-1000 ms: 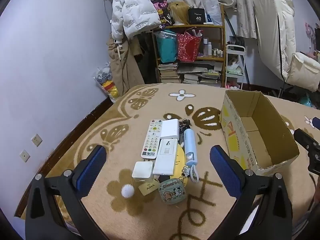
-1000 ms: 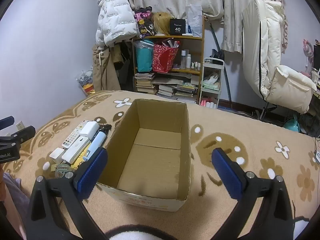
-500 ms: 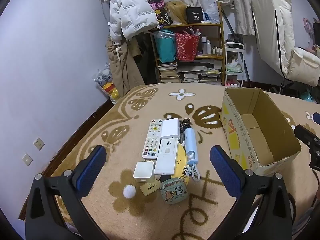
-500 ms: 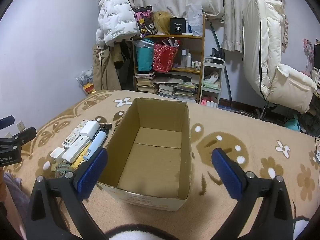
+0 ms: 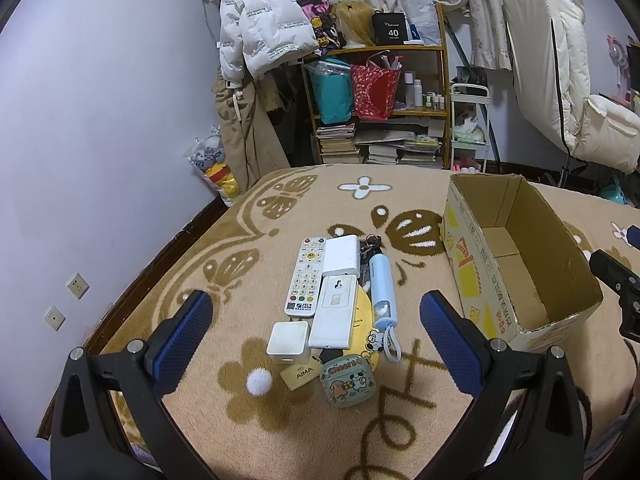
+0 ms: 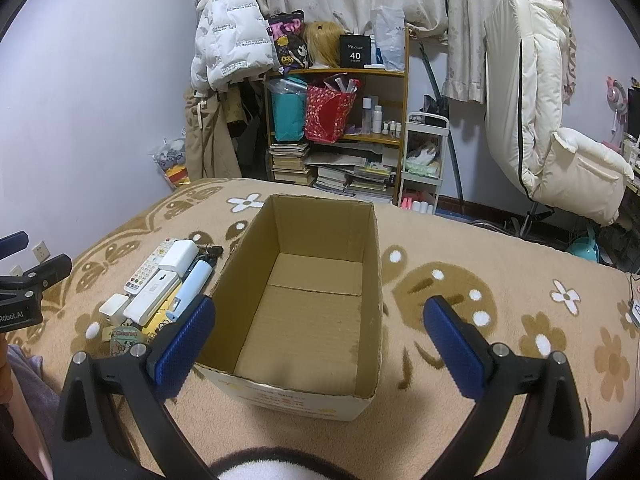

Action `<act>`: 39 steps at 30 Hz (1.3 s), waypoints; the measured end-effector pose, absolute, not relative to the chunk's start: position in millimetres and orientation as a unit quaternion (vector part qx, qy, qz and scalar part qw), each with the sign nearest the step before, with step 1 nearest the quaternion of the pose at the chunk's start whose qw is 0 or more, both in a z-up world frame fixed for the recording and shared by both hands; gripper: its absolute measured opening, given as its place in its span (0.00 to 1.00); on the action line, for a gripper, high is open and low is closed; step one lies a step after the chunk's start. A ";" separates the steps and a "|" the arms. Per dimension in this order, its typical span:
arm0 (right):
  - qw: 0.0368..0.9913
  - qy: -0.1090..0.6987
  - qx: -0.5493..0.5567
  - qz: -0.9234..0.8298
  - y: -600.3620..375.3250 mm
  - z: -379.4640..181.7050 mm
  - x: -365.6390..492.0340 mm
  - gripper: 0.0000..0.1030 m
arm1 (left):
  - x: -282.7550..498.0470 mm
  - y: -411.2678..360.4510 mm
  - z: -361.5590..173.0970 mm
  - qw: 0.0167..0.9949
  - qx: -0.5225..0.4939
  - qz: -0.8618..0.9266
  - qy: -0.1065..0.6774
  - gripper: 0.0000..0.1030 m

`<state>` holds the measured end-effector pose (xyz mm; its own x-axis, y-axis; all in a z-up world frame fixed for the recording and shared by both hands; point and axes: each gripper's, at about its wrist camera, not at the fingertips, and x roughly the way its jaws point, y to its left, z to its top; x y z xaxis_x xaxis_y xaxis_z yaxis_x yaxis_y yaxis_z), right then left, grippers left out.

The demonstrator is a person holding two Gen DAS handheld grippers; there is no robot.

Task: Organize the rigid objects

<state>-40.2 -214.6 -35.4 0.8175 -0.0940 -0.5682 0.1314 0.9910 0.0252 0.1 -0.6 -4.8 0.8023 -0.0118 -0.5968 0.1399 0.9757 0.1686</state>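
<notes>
- The left hand-held gripper hovers above a cluster of small hard things on a flower-patterned blanket, its blue pads spread wide with nothing between them.
- The right hand-held gripper is likewise released and empty, hanging over the open cardboard box, which holds nothing yet.
- The cluster lies just left of the box: a white remote control on the far left side, a white block touching it, and a long white flat device just nearer.
- A pale blue tube with a wrist loop lies along the right side, apart from the box wall.
- Nearest are a white cube, a white pompom, a small tag marked AIMA and a cartoon-printed case.
- A yellow flat piece lies under the long device; what it is I cannot tell.
- Judged by look, everything is light and stiff with smooth plastic shells, so likely slippery.
- The remote and long device are best pinched across their narrow width near the middle; the cube across two flat faces.
- The tube may roll, so a grip across its body suits better than the loop.
- Tight packing could make neighbours shift when one is lifted.
</notes>
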 end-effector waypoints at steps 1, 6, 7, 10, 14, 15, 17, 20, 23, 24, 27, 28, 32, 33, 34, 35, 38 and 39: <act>0.953 0.296 0.032 -0.059 -214.5 -35.5 -40.3 1.00 | 0.0 -0.7 -5.4 0.944 0.103 -0.041 0.312 0.99; 0.953 0.297 0.032 -0.059 -214.4 -35.9 -40.2 1.00 | 0.1 -1.0 -5.6 0.944 0.102 -0.039 0.312 0.99; 0.953 0.297 0.032 -0.059 -214.4 -36.1 -40.2 1.00 | 0.3 -1.1 -5.6 0.944 0.102 -0.040 0.312 0.99; 0.952 0.297 0.031 -0.059 -214.3 -36.5 -40.2 1.00 | 0.3 -1.8 -6.1 0.944 0.102 -0.039 0.313 0.99; 0.952 0.297 0.031 -0.060 -214.2 -36.9 -40.4 1.00 | 0.0 -1.2 -8.4 0.943 0.103 -0.040 0.314 0.99; 0.952 0.297 0.031 -0.060 -214.1 -37.0 -40.3 1.00 | 0.3 -0.2 -8.1 0.943 0.104 -0.040 0.315 0.99; 0.952 0.297 0.031 -0.059 -214.0 -37.1 -40.3 1.00 | 0.1 0.0 -8.4 0.943 0.104 -0.039 0.314 0.99; 0.952 0.298 0.031 -0.060 -213.8 -37.3 -40.2 1.00 | 0.2 0.2 -8.8 0.942 0.104 -0.039 0.315 0.99; 0.952 0.298 0.030 -0.059 -213.5 -37.4 -40.2 1.00 | 0.5 1.1 -10.0 0.942 0.106 -0.038 0.317 0.99; 0.952 0.298 0.029 -0.059 -213.5 -37.3 -40.3 1.00 | 0.6 0.2 -9.7 0.942 0.107 -0.038 0.317 0.99; 0.952 0.298 0.030 -0.059 -213.7 -37.2 -40.3 1.00 | 0.7 0.2 -9.7 0.942 0.107 -0.038 0.316 0.99; 0.952 0.298 0.030 -0.059 -214.1 -37.1 -40.4 1.00 | 0.9 0.1 -9.3 0.942 0.107 -0.039 0.317 0.99; 0.952 0.299 0.029 -0.060 -213.9 -36.9 -40.4 1.00 | 0.9 0.0 -10.4 0.941 0.106 -0.038 0.318 0.99; 0.952 0.299 0.029 -0.059 -214.0 -36.8 -40.4 1.00 | 1.4 -0.6 -9.3 0.941 0.107 -0.038 0.318 0.99; 0.952 0.299 0.029 -0.059 -214.0 -36.8 -40.4 1.00 | 1.5 -0.4 -9.6 0.941 0.107 -0.038 0.318 0.99; 0.952 0.299 0.029 -0.059 -214.1 -36.8 -40.4 1.00 | 1.5 -0.2 -10.1 0.941 0.107 -0.039 0.318 0.99; 0.952 0.299 0.029 -0.059 -213.9 -37.0 -40.3 1.00 | 2.0 -0.5 -10.2 0.941 0.108 -0.039 0.318 0.99; 0.952 0.299 0.029 -0.059 -213.8 -37.0 -40.3 1.00 | 1.5 -0.6 -9.3 0.941 0.107 -0.039 0.318 0.99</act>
<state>-40.3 -213.8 -37.0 0.8143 -0.0962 -0.5725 0.1303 0.9913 0.0188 1.5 -0.6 -9.3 0.7943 -0.0053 -0.6075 0.1418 0.9739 0.1770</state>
